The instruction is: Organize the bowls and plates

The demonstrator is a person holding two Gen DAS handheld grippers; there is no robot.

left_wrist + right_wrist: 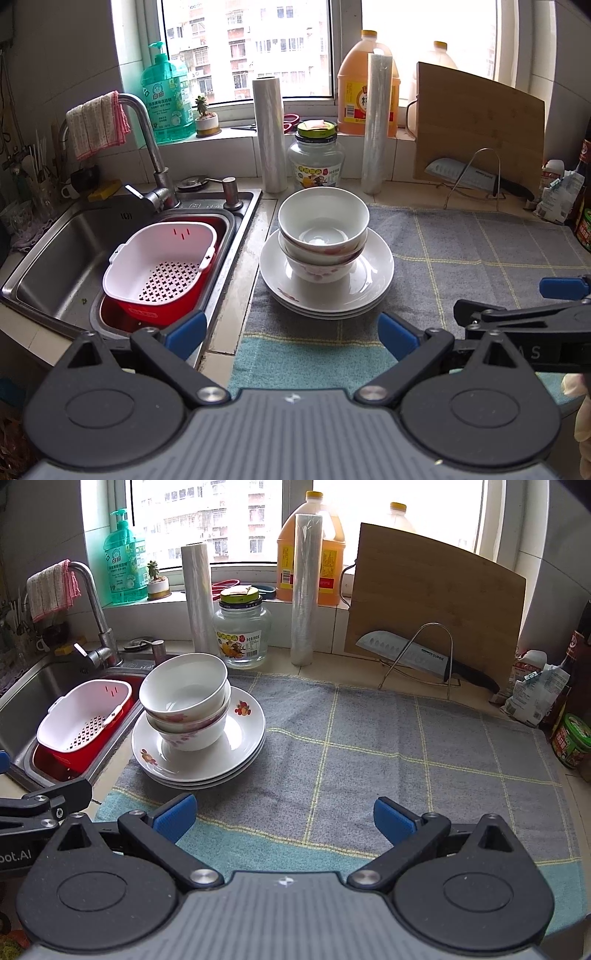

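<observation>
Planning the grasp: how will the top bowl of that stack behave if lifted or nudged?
The top bowl looks like glazed ceramic, so probably rigid, slippery and breakable. It sits nested, slightly tilted, in the lower bowl, so a sideways push may shift both across the plates.

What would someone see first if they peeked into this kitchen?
Probably the white bowls nested on a stack of plates, sitting at the left edge of the grey checked cloth beside the sink. Next, the red basin with a white strainer basket in that sink. At the back, a knife rests on a wire rack before a leaning wooden cutting board.
</observation>
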